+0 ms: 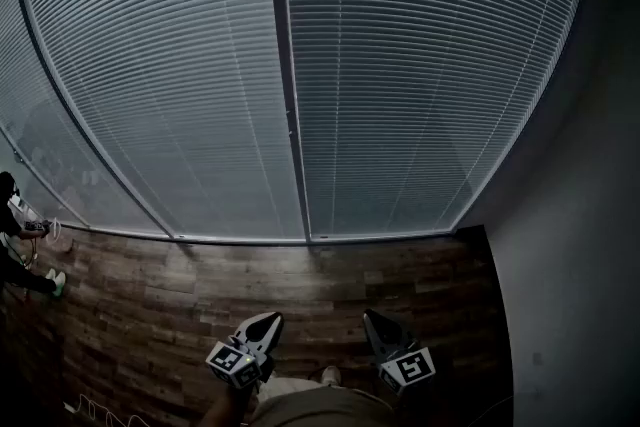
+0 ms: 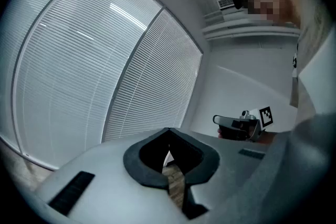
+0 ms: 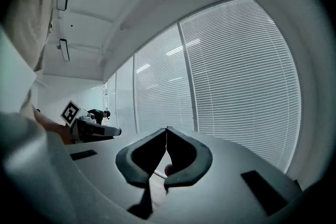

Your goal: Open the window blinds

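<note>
The window blinds (image 1: pixel 300 85) fill the wall ahead, their slats turned shut over two wide panes split by a dark mullion (image 1: pixel 290 115). Low in the head view, both grippers are held level and point at the blinds from well back. My left gripper (image 1: pixel 267 319) is shut with nothing between its jaws, and so is my right gripper (image 1: pixel 371 317). In the left gripper view the jaw tips meet (image 2: pixel 169 130) before the blinds (image 2: pixel 94 60), with the right gripper (image 2: pixel 242 125) alongside. In the right gripper view the tips touch (image 3: pixel 167 129) before the blinds (image 3: pixel 236 76), with the left gripper (image 3: pixel 88 129) alongside.
A wood-plank floor (image 1: pixel 300 285) runs from my feet to the foot of the window. A plain grey wall (image 1: pixel 580 245) closes the right side. A person (image 1: pixel 12 235) crouches by the window at the far left. A white cable (image 1: pixel 100 410) lies on the floor at the lower left.
</note>
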The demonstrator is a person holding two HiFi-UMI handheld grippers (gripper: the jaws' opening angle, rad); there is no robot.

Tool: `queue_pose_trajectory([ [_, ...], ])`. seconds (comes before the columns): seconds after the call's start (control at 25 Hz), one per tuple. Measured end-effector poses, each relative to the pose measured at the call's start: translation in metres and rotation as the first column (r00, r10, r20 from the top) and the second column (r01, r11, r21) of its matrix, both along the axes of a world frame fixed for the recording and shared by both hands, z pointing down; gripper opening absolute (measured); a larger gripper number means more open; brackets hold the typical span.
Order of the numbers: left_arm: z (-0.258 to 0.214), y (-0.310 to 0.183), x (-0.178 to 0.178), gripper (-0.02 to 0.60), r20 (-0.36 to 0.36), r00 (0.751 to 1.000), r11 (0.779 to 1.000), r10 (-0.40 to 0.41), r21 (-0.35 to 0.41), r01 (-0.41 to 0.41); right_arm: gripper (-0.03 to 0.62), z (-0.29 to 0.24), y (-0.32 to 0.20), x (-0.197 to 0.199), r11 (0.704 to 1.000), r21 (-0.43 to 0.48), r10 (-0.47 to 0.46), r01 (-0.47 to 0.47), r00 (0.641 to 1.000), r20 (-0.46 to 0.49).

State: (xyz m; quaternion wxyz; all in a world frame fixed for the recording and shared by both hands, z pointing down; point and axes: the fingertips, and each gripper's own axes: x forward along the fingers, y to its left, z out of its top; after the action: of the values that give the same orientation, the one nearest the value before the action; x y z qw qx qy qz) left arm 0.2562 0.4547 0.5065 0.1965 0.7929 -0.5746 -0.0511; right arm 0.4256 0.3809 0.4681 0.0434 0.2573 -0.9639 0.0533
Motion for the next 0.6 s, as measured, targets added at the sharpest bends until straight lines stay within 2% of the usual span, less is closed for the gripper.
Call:
queue_pose_trajectory([
  [0.28,0.007,0.000,-0.001,0.014,0.023,1.000,1.000,-0.012,-0.015,0.013,0.009,0.006,-0.002,0.004,0.999,-0.034,0.024,-0.023,0.999,0.029],
  [0.48,0.007,0.000,0.001,0.014,0.019,1.000,1.000,-0.019,-0.021,0.019,0.020,0.005,-0.008,0.013,0.991,-0.130,0.050,-0.038,0.994,0.093],
  [0.6,0.004,-0.001,0.003,0.015,0.013,1.000,0.999,-0.025,-0.023,0.025,0.029,0.001,-0.008,0.015,0.994,-0.107,0.035,-0.027,0.997,0.071],
])
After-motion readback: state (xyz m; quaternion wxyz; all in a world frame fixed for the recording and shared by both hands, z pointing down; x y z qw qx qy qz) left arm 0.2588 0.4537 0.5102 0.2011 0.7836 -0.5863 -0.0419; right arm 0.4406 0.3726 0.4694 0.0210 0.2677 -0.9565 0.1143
